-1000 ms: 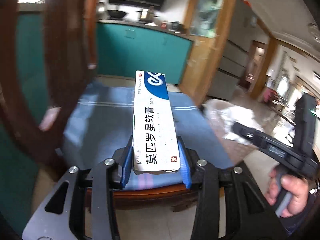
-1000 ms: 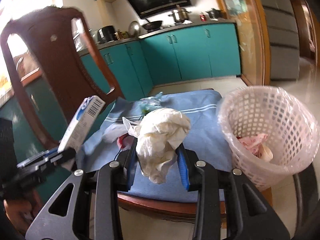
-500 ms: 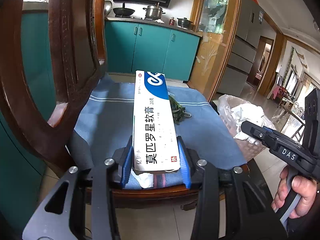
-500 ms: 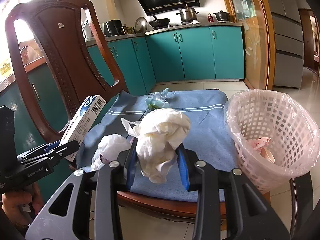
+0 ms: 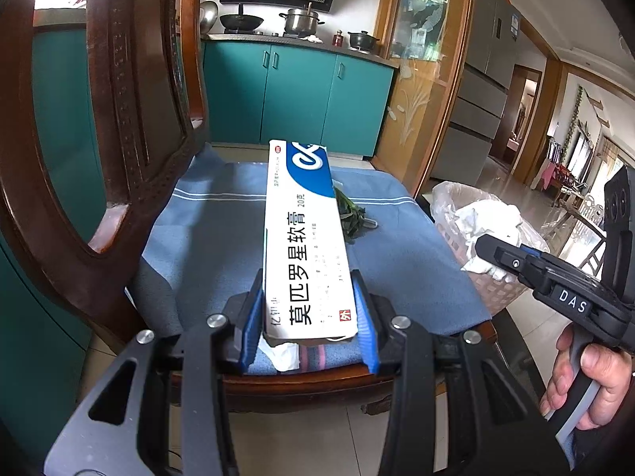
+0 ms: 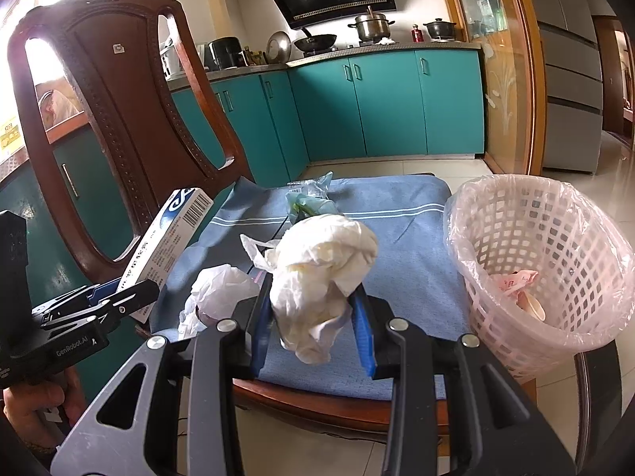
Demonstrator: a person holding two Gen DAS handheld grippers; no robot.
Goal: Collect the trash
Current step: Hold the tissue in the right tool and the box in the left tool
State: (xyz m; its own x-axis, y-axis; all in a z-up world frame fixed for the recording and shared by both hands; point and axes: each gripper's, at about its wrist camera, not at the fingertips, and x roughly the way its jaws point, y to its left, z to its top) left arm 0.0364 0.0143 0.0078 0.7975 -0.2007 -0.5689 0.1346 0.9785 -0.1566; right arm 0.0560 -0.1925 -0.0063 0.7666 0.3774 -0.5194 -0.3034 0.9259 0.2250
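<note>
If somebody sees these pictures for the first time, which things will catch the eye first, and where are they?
The left tool grips a long white and blue box above the blue cushion of a wooden chair. The right tool grips a crumpled white wad. A pink bin with a plastic liner stands right of the chair.

Chair back [image 6: 119,119] walls the left, basket [image 6: 547,269] mouth open at right, blue cushion [image 6: 397,246] middle bare.

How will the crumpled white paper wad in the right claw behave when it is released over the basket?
The crumpled white paper wad bulges and droops between the right claw pads, so it is probably soft and light. It may drop slowly, likely without rolling, and could snag on the basket liner.
</note>
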